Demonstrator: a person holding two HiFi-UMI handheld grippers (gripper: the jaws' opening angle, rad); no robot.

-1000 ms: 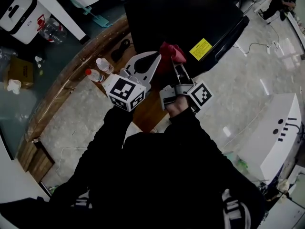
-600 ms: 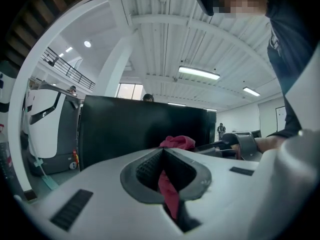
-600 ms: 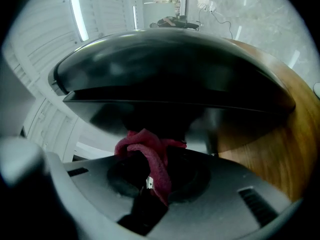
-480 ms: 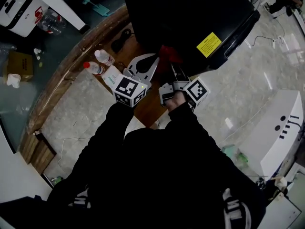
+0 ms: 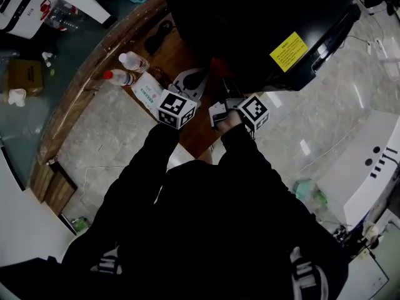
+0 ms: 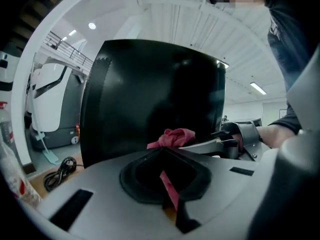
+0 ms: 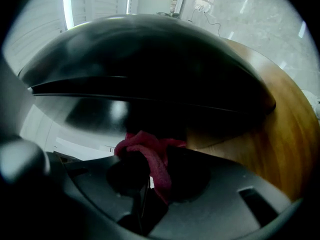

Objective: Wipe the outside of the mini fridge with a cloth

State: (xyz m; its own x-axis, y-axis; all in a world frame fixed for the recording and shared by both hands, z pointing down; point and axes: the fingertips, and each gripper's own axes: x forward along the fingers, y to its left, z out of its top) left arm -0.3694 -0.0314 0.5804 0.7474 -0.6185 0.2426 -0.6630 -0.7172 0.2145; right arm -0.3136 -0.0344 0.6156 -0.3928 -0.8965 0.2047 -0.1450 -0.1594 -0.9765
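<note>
cloth has slid along the mini fridge, pinched by the right gripper; left gripper closed near bottles.

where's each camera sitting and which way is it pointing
Head view: on the person's head, looking steeply down at the fridge on the table; both sleeves, left gripper and right gripper show.
Left gripper view: on the left gripper, facing the fridge's side; its shut jaws fill the bottom.
Right gripper view: on the right gripper, close against the fridge; its jaws pinch the cloth.
Both gripper views share the fridge and cloth.
</note>
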